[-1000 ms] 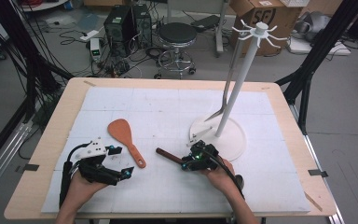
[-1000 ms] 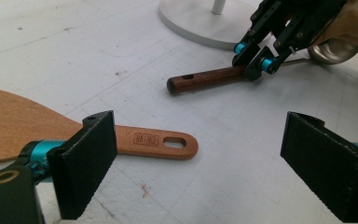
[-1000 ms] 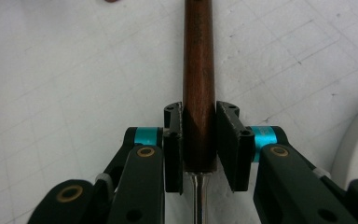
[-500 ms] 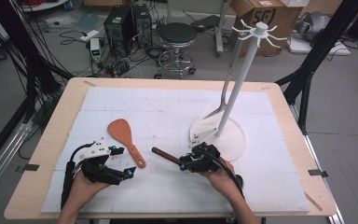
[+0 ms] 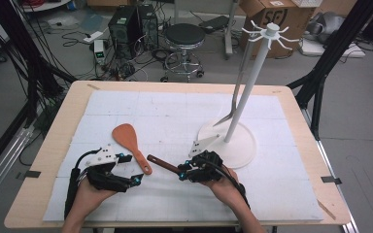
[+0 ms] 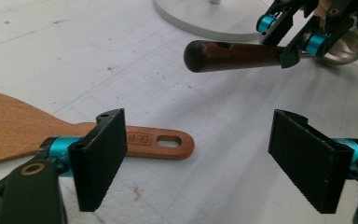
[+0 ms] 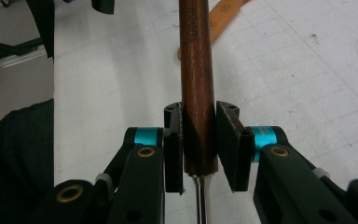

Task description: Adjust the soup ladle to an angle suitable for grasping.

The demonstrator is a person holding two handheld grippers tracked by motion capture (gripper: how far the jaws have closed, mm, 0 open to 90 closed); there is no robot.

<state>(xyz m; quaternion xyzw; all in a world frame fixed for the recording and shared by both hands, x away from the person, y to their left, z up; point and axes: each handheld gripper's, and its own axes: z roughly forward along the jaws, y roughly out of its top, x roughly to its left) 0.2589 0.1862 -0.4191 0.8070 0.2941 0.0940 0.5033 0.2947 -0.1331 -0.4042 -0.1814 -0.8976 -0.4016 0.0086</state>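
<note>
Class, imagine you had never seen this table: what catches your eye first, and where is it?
Probably the tall white rack standing at the table's far right, a metal utensil hanging from it. Next, the right gripper at the near edge, clamped on a dark wooden handle, and the orange-brown wooden spatula lying by the open left gripper.

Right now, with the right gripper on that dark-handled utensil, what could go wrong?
1. The right gripper clamps only the dark wooden handle near its metal end; the long handle could pivot.
2. The open left gripper sits over the wooden spatula and may nudge it.
</note>
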